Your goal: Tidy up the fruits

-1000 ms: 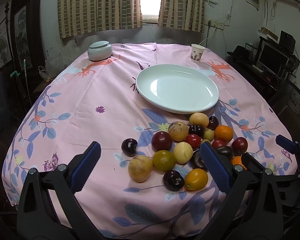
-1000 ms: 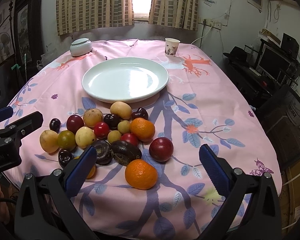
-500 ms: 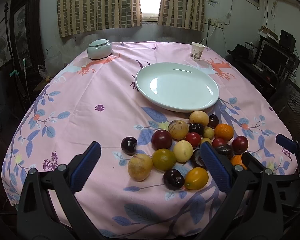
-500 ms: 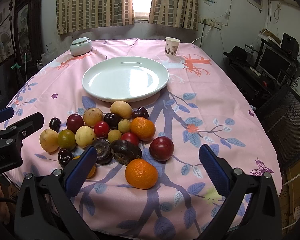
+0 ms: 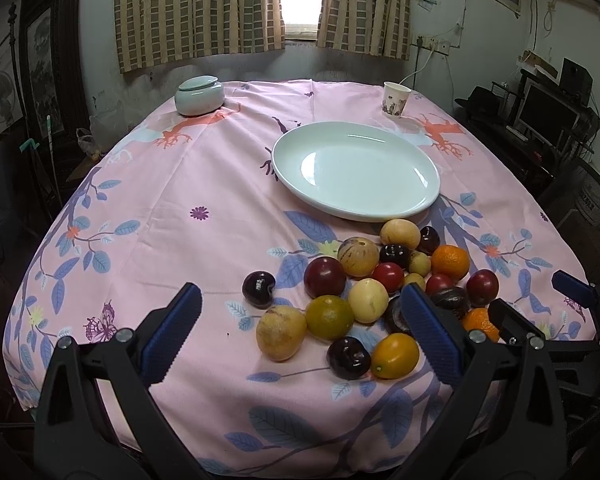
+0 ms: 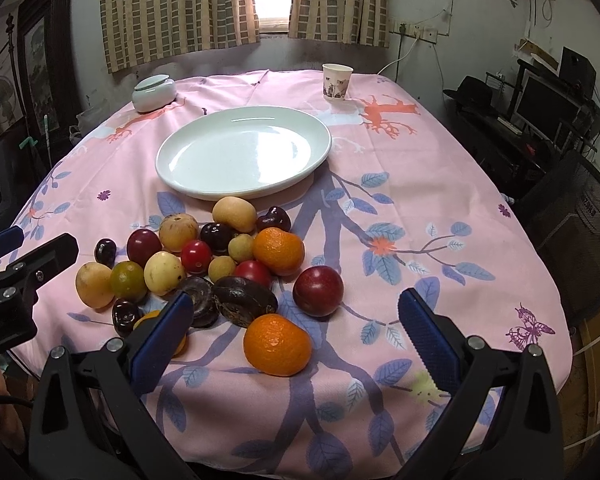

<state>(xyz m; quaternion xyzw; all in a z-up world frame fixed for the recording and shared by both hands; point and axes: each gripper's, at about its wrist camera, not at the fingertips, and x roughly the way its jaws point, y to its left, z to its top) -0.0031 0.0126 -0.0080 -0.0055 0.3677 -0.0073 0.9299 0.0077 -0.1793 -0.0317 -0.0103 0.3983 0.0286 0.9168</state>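
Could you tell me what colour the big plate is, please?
The plate is plain white, seen best in the right wrist view.

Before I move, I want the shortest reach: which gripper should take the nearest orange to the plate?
Right. The right gripper hangs open with the orange between its fingers; the left gripper faces the yellow fruits instead.

Both views are taken low from the counter's [image 5: 204, 184] near edge, facing the window; fruit [image 5: 364, 276] [image 6: 204, 264] and plate [image 5: 430, 200] [image 6: 168, 176] are shared.
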